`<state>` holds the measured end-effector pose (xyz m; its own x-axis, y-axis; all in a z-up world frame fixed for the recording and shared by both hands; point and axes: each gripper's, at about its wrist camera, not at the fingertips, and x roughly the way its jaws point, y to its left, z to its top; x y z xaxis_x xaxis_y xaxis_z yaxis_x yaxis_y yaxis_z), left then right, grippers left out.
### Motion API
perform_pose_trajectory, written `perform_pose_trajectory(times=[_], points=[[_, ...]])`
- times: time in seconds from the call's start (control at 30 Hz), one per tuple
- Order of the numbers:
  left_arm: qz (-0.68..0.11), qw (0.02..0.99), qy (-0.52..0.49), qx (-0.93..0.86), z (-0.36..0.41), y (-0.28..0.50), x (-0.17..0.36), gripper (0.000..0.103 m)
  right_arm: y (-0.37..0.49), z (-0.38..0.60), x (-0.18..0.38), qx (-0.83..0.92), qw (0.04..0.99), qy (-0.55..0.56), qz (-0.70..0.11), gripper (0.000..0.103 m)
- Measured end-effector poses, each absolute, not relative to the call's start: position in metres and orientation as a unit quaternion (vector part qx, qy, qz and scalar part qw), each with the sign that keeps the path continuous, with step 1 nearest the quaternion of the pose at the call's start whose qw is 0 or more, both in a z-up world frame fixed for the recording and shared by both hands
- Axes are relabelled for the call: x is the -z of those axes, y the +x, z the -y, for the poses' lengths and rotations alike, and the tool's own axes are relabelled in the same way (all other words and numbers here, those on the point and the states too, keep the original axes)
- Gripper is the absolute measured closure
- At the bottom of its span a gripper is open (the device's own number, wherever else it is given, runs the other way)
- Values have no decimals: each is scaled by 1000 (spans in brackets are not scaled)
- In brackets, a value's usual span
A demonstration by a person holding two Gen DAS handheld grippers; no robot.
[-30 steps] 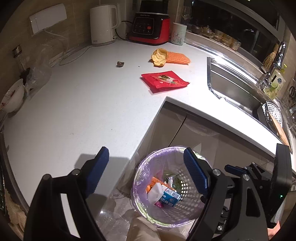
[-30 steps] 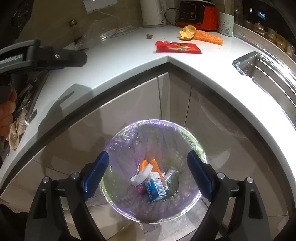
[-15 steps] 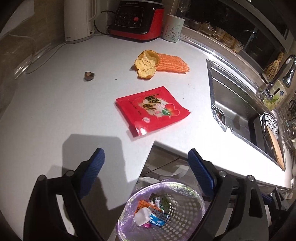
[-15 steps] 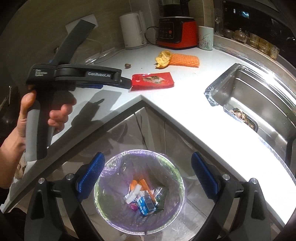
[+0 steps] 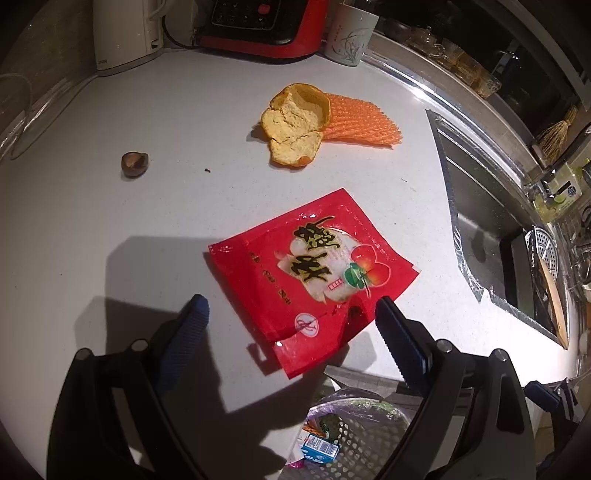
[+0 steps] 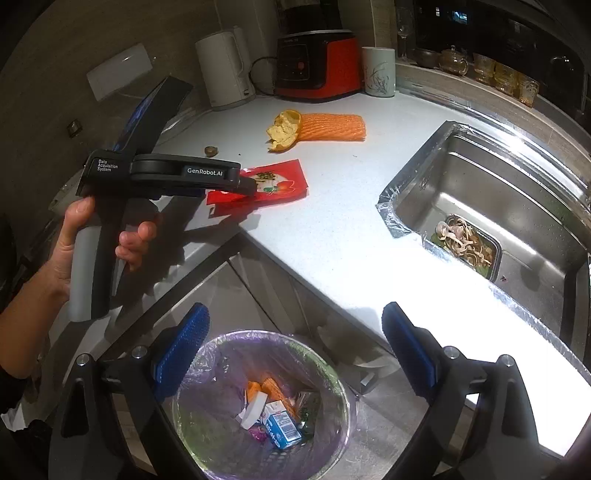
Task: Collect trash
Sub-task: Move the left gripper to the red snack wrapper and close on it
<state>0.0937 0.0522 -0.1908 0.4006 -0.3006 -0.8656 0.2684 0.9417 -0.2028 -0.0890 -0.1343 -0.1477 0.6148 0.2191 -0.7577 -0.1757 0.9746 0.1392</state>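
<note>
A red snack wrapper (image 5: 314, 273) lies flat on the white counter near its inner corner; it also shows in the right wrist view (image 6: 275, 182). My left gripper (image 5: 291, 328) is open, its jaws on either side of the wrapper's near edge, just above it. An orange peel (image 5: 295, 122) rests against an orange foam net (image 5: 360, 123) further back. A small brown nut shell (image 5: 135, 164) lies to the left. My right gripper (image 6: 293, 345) is open and empty above the purple-lined trash basket (image 6: 221, 354), which holds a small carton (image 6: 282, 430) and other scraps.
A white kettle (image 5: 125, 33), a red appliance (image 5: 266, 26) and a cup (image 5: 351, 35) stand along the back wall. A steel sink (image 6: 495, 206) with a food-scrap container (image 6: 465, 243) is on the right. Cabinet doors sit below the counter corner.
My left gripper has moved forward from over the basket to the red wrapper on the counter. My right gripper has risen and drawn back above the basket. Both stay open.
</note>
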Motion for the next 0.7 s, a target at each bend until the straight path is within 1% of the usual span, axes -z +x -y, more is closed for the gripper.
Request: perform_pose_trajectory(times=[0.2, 0.3, 0.37, 0.4, 0.43, 0.47, 0.5, 0.57, 0.63, 0.7], points=[[-518, 840, 3, 160, -44, 103, 194, 16, -77, 142, 145, -98, 900, 30, -424, 9], [-512, 844, 25, 160, -36, 105, 192, 31, -73, 145, 143, -95, 901, 30, -423, 9], [-510, 844, 41, 159, -32, 105, 193, 44, -70, 147, 142, -93, 901, 31, -422, 9], [-505, 847, 52, 155, -30, 105, 193, 47, -68, 148, 142, -92, 901, 33, -422, 9], [-503, 849, 60, 153, -30, 105, 194, 52, -67, 149, 141, -91, 901, 34, -422, 9], [-501, 850, 65, 151, -29, 106, 193, 60, -65, 149, 141, -91, 902, 35, -421, 9], [-499, 850, 66, 151, -30, 106, 193, 65, -63, 150, 140, -91, 902, 35, -421, 9], [-501, 849, 59, 154, -33, 109, 192, 87, -60, 150, 140, -92, 902, 34, -421, 9], [-504, 847, 49, 162, -36, 113, 190, 94, -57, 149, 140, -92, 901, 33, -422, 9], [-502, 847, 46, 167, -39, 114, 188, 96, -55, 149, 140, -94, 902, 34, -421, 9]])
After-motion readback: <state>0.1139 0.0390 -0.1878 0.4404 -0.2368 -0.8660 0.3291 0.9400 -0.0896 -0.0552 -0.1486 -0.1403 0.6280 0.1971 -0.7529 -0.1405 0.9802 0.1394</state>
